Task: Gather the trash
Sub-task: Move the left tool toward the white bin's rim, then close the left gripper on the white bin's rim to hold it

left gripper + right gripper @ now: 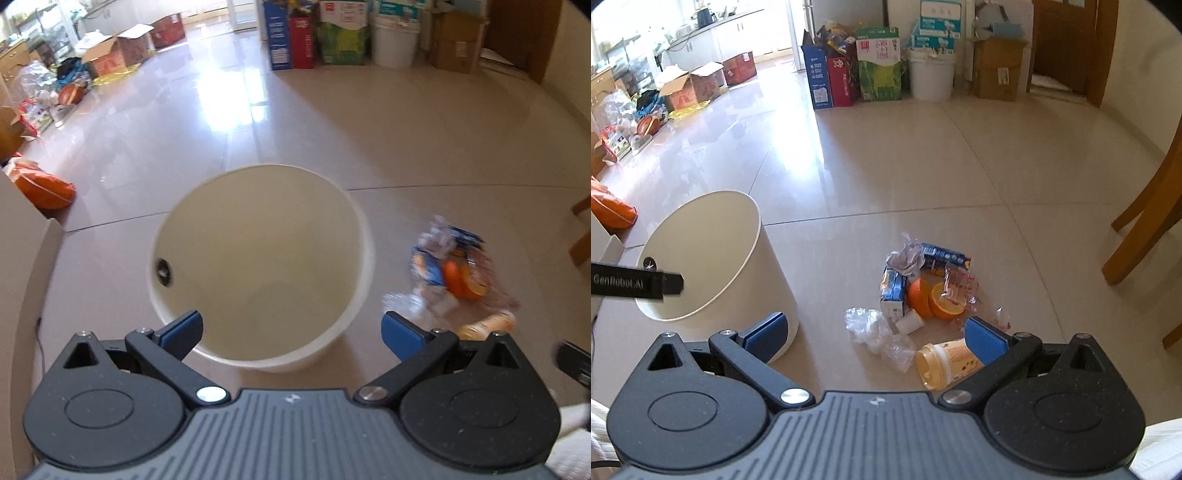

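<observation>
A cream bin [258,266] [713,258] stands on the tiled floor, and nothing shows inside it. My left gripper [291,334] hovers open above its near rim, holding nothing. To the bin's right lies a trash pile: crumpled paper [907,254], a blue carton [894,291], orange peel halves [932,297], a clear plastic wrapper [877,332], a small white cup [908,323] and a tipped yellow cup [945,363]. The same pile [448,273] looks blurred in the left wrist view. My right gripper [875,334] is open above the pile's near side, empty.
Boxes and a white bucket [931,74] line the far wall. More boxes and clutter [690,86] sit along the left. An orange bag [611,210] lies at the left edge. Wooden chair legs [1145,221] stand at the right. Open floor stretches beyond the pile.
</observation>
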Demonstrator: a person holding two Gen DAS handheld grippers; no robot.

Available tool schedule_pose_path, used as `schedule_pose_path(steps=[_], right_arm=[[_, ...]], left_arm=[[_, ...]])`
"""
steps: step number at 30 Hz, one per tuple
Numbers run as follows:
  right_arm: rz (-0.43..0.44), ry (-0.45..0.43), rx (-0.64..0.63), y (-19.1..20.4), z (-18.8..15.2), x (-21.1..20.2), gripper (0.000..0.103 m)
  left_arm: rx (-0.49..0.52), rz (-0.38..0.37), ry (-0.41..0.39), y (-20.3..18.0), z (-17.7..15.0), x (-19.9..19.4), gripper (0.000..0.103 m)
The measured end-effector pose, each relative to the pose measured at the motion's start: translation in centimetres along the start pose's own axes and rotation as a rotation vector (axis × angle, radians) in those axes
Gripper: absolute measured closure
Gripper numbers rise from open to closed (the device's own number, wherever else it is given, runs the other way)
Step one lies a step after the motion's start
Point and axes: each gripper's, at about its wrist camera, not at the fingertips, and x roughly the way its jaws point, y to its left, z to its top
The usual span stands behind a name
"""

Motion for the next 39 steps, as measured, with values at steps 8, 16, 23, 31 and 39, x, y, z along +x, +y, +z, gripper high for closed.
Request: schedule_pose_path(steps=[8, 16, 23, 31, 39], right_arm=[[0.010, 0.019, 0.059, -0.6, 0.7, 0.8, 0.000], [0.070, 0.047, 0.093, -0.4, 0.9, 1.1, 0.000], [0.064, 0.078, 0.083, 0.0, 1.1, 1.9, 0.000], [0.045, 0.096, 0.067, 0.3, 0.9, 2.8, 0.000], [0.022, 0.098, 0.052, 0.2, 0.7, 3.0, 0.000]], left_arm=[[-0.109, 0.162, 0.055, 6.8, 2.1, 6.0, 0.001], [-0.178, 0.243, 0.135, 11.4, 2.4, 11.7, 0.003], [-0.166, 0.238, 0.149, 13.2, 3.1, 13.7, 0.012], [-0.173, 0.177, 0.179, 13.9, 3.5, 15.3, 0.053], [-0.185, 0.106, 0.179, 14.6, 4.4, 15.6, 0.072]])
